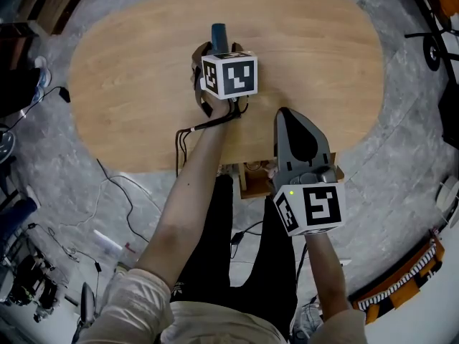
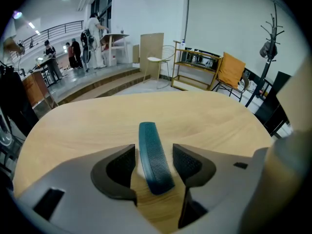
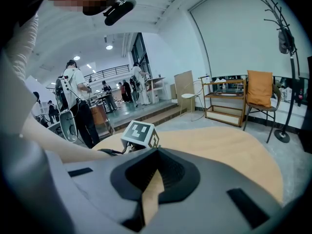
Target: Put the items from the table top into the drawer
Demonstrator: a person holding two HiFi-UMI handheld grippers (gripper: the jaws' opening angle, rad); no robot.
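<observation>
A dark teal comb [image 2: 155, 160] lies on the oval wooden table [image 1: 143, 84], its far end poking out beyond the left gripper's marker cube [image 1: 229, 74] in the head view. My left gripper [image 2: 153, 151] points steeply down over the comb. Its jaws stand on either side of the comb with a gap on each side, so it is open. My right gripper [image 1: 285, 118] hovers over the table's near edge, jaws shut with nothing between them; in the right gripper view its pads [image 3: 161, 172] meet at the tips. An open wooden drawer [image 1: 247, 181] shows under the near table edge.
Black cables [image 1: 122, 192] trail over the grey floor at the left. Behind the table stand a coat rack [image 2: 270, 38], a chair with an orange cushion [image 2: 230, 69] and a low shelf [image 2: 195, 62]. Several people stand in the far background [image 3: 73, 96].
</observation>
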